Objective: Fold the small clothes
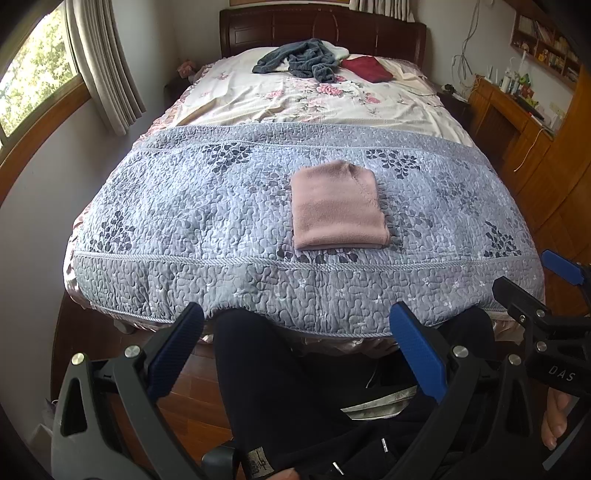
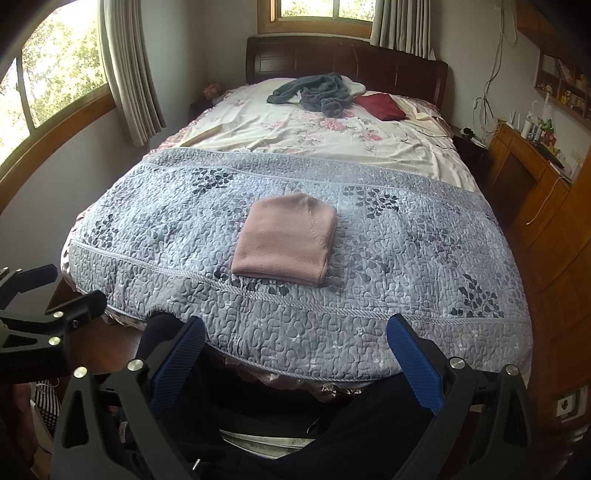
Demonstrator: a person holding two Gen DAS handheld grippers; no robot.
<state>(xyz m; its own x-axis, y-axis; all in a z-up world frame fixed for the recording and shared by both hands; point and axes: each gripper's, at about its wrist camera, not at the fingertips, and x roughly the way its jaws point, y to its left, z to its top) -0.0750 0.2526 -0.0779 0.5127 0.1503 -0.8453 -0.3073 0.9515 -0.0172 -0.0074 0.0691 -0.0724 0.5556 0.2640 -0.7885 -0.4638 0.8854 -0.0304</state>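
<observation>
A pink garment (image 1: 338, 205) (image 2: 286, 238) lies folded into a neat rectangle on the grey-blue quilt (image 1: 207, 206) (image 2: 406, 251) near the foot of the bed. My left gripper (image 1: 297, 328) is open, held back from the bed over the person's dark trouser legs (image 1: 280, 387), with nothing between its blue pads. My right gripper (image 2: 295, 338) is open too, pulled back below the quilt's edge, empty. The right gripper also shows at the right edge of the left wrist view (image 1: 543, 295), and the left gripper at the left edge of the right wrist view (image 2: 51, 291).
A crumpled grey-blue garment (image 1: 299, 61) (image 2: 314, 92) and a dark red item (image 1: 367, 68) (image 2: 380, 105) lie near the wooden headboard (image 1: 325, 29). A floral sheet (image 1: 306, 103) covers the far half. Wooden desk and shelves (image 1: 517, 110) stand right; curtained window (image 1: 48, 74) left.
</observation>
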